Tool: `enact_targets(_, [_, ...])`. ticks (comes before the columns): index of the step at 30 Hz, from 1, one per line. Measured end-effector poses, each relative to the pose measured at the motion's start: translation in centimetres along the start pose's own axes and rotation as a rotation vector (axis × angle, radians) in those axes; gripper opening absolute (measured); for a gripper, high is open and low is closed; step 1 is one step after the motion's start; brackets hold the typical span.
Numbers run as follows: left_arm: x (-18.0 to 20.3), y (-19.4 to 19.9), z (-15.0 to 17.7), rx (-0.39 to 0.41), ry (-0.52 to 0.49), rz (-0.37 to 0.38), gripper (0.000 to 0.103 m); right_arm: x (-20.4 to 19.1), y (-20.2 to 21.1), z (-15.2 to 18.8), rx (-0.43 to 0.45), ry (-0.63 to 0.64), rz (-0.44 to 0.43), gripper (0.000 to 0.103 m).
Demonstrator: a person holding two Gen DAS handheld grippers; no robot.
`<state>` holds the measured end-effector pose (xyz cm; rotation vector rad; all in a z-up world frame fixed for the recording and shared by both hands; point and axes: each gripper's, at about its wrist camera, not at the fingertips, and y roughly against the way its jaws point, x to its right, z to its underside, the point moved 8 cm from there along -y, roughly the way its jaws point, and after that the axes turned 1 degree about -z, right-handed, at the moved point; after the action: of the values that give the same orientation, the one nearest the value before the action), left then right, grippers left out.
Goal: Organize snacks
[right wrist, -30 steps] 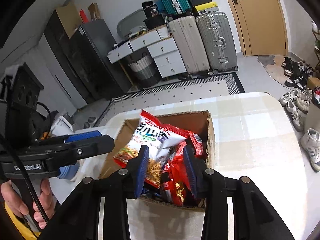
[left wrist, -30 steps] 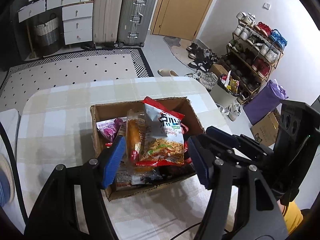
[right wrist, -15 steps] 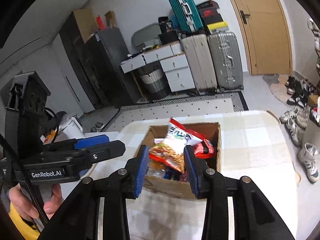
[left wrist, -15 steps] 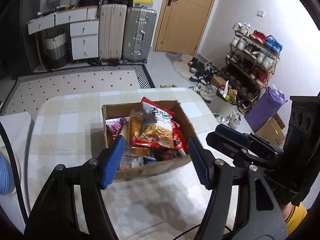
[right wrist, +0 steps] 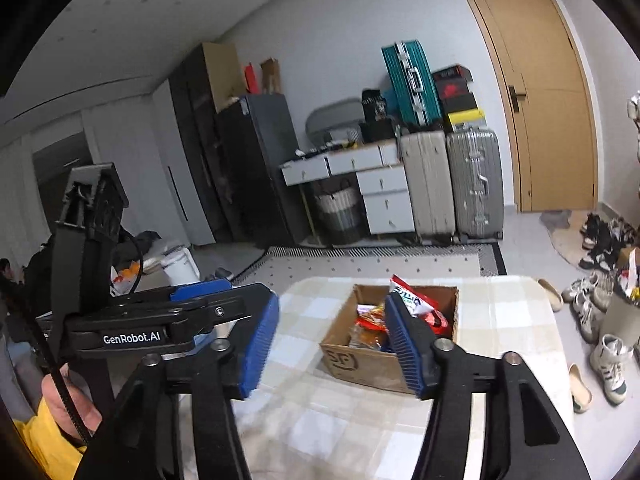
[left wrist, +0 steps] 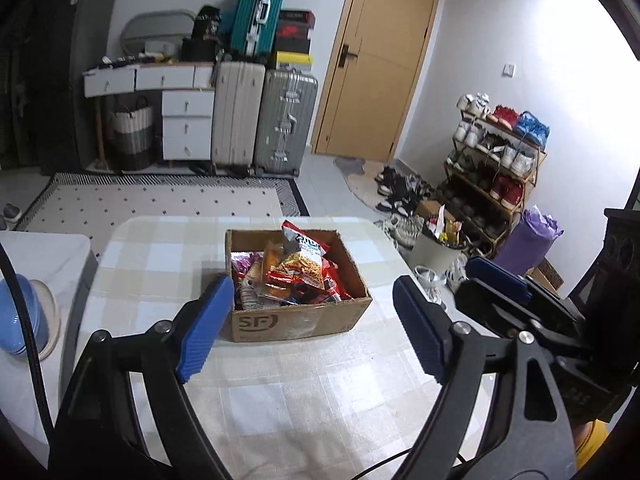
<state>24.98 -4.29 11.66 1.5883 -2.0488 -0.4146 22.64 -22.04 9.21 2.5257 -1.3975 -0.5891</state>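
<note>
On the checked table (left wrist: 304, 400), a cardboard box (left wrist: 296, 322) is sitting near the middle, packed with snack packets; a noodle bag (left wrist: 300, 260) is standing tallest among them, poking above the rim. Both grippers are hovering on the near side of the box, apart from it. The left gripper (left wrist: 308, 330) is opening its jaws, with nothing between the blue pads. The right gripper (right wrist: 332, 350) is likewise opening, its jaws empty, and its inner fingertip (right wrist: 404, 344) is only overlapping the box in the picture, not touching it. With the snacks apparently already boxed, the step in hand is probably a withdrawal. Doing it well means keeping both sets of jaws clear of the cardboard rim and the protruding bag, so nothing is being dragged or tipped.
</note>
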Motion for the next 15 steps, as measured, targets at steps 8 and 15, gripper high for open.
enact_targets(8, [1.1, 8.1, 2.1, 0.085, -0.003, -0.002, 0.085, -2.9, 5.7, 0.8, 0.099, 0.048, 0.022, 0.084])
enact_targets(15, [1.9, 11.6, 5.2, 0.1, 0.009, -0.016, 0.086, -4.9, 8.4, 3.2, 0.154, 0.072, 0.022, 0.092])
